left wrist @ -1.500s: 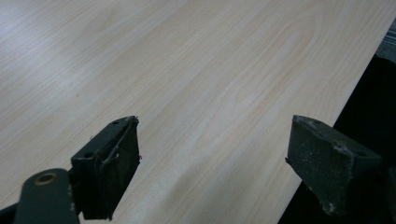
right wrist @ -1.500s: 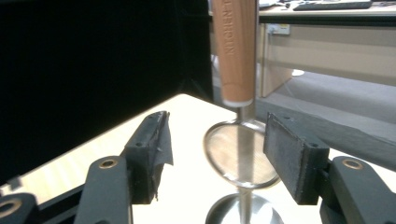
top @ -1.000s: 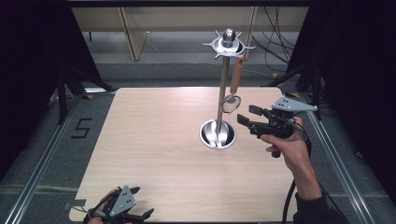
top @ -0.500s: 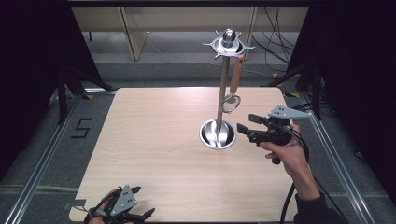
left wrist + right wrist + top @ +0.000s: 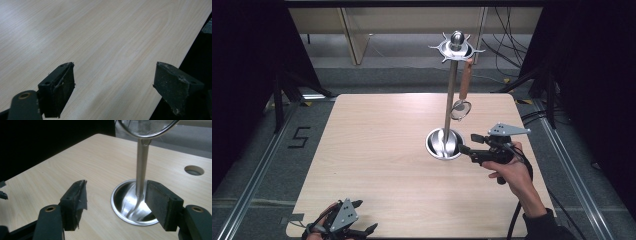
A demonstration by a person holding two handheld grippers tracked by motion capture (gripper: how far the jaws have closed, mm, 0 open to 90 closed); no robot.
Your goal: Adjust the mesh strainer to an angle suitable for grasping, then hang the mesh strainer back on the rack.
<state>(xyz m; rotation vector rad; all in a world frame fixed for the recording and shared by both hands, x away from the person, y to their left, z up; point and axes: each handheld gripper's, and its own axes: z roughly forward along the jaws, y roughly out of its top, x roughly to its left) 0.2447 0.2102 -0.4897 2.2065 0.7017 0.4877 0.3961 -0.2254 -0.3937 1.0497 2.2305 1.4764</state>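
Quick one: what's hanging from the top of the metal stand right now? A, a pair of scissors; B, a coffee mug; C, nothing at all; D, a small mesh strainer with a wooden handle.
D: a mesh strainer hangs by its wooden handle from a hook at the top of the metal stand, its round sieve dangling beside the pole.

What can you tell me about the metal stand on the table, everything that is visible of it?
The metal stand looks like polished steel. It has a round dished base, a slim upright pole, and a disc with small hooks and a ball knob at the top. It stands upright on the right half of the wooden table. A small mesh strainer with a brown handle hangs from one hook. The right tool is open beside the base, not touching it.
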